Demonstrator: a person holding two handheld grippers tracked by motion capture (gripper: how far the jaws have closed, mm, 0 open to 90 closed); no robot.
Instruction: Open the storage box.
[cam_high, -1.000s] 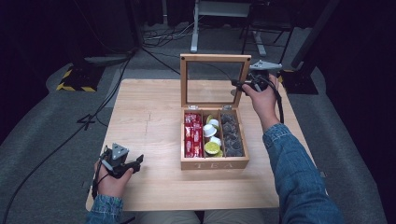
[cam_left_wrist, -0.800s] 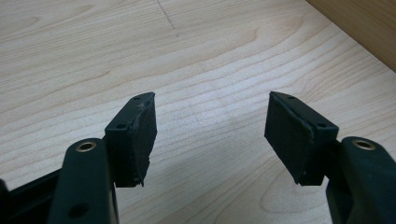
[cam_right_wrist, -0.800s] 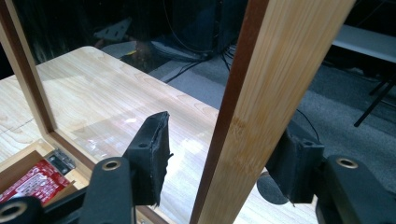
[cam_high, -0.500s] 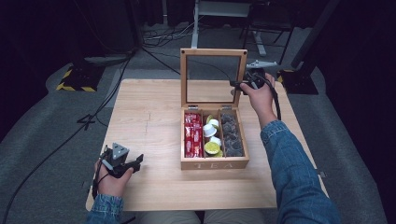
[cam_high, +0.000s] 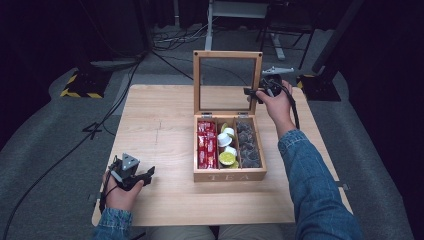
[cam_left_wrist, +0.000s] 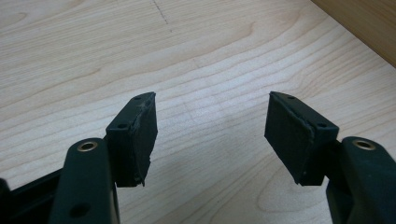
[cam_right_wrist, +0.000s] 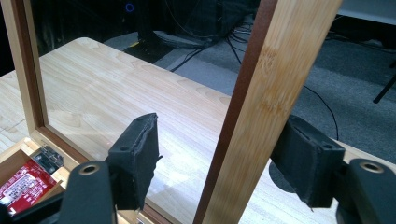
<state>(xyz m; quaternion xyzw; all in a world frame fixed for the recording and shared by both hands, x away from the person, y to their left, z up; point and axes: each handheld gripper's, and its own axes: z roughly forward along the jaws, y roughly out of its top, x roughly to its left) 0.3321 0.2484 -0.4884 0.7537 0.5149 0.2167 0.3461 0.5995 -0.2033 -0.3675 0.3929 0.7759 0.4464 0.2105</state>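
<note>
Your right tongs (cam_right_wrist: 215, 158), just opening, straddle the upright lid (cam_high: 257, 75) of the tea box (cam_high: 229, 175) unpressed; your left tongs (cam_left_wrist: 210, 135) hover released over the counter (cam_high: 160, 130).

Left gripper (cam_left_wrist: 210, 135) fingers (cam_left_wrist: 135, 135) spread apart over bare pale wooden table (cam_left_wrist: 196, 56), holding nothing

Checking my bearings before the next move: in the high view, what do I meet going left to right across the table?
left gripper → red packets → yellow and white capsules → dark capsules → right gripper at the lid frame.
</note>
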